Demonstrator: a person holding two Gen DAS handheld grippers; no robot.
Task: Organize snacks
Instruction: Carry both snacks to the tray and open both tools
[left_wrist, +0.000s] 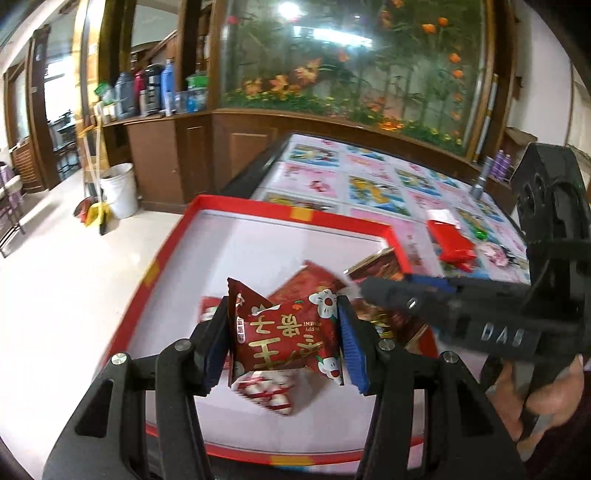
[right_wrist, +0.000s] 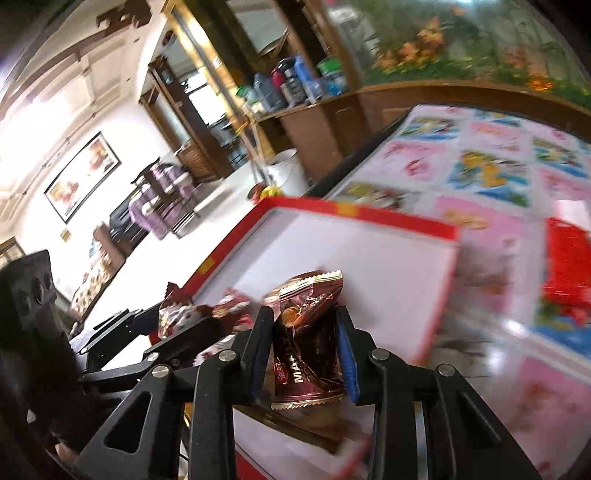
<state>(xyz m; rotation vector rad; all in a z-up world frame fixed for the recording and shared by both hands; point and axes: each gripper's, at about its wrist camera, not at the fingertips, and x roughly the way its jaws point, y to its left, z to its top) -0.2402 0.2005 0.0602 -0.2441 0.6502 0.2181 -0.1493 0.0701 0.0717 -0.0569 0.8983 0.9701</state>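
- I am gripping a red snack pack (left_wrist: 284, 338) in my left tool (left_wrist: 282, 341), its pads pressing on both sides, over the near part of the red-rimmed tray (left_wrist: 295, 213).
- My right tool (right_wrist: 304, 349) is clamping a brown foil pack (right_wrist: 308, 332), also above the tray (right_wrist: 369, 218).
- More packs (left_wrist: 267, 393) are lying in the tray near its front edge.
- A red packet (left_wrist: 450, 242) is sitting on the surface (left_wrist: 369, 162) beyond the tray's right corner.
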